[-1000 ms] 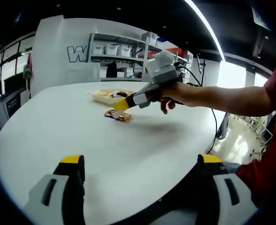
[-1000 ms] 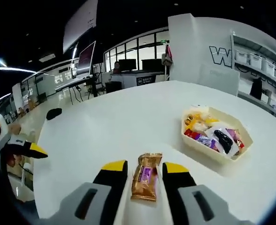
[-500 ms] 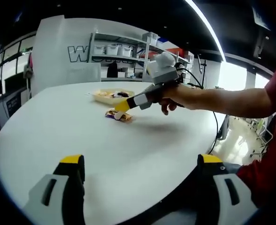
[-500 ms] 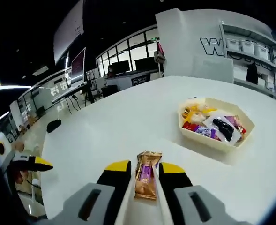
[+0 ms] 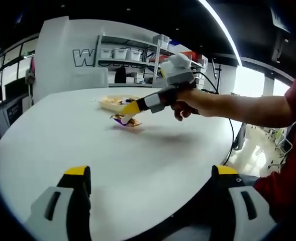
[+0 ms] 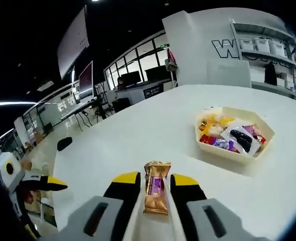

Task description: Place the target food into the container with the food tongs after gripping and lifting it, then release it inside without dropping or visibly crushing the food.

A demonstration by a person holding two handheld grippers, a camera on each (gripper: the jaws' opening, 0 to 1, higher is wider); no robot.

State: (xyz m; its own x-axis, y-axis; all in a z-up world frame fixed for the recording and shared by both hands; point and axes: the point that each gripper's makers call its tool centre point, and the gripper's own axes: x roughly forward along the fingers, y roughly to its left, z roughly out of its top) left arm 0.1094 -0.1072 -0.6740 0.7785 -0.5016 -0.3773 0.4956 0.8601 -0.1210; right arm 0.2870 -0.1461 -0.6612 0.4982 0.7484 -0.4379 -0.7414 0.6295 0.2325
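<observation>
The surface (image 6: 137,135) is white, smooth and faintly satin, taking soft shadows and a dull sheen. The snack bar (image 6: 156,188) wears a glossy, crinkled wrapper in golden brown with a purple panel, like foil or plastic film. The tray (image 6: 262,147) looks like smooth, matt cream plastic, and the packets in it shine like film. The right claw (image 6: 155,182) is matt grey plastic with yellow tips and black inner faces; the left claw (image 5: 153,173) looks alike.

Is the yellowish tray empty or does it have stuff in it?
It has stuff in it: the tray holds several wrapped snacks piled together.
</observation>
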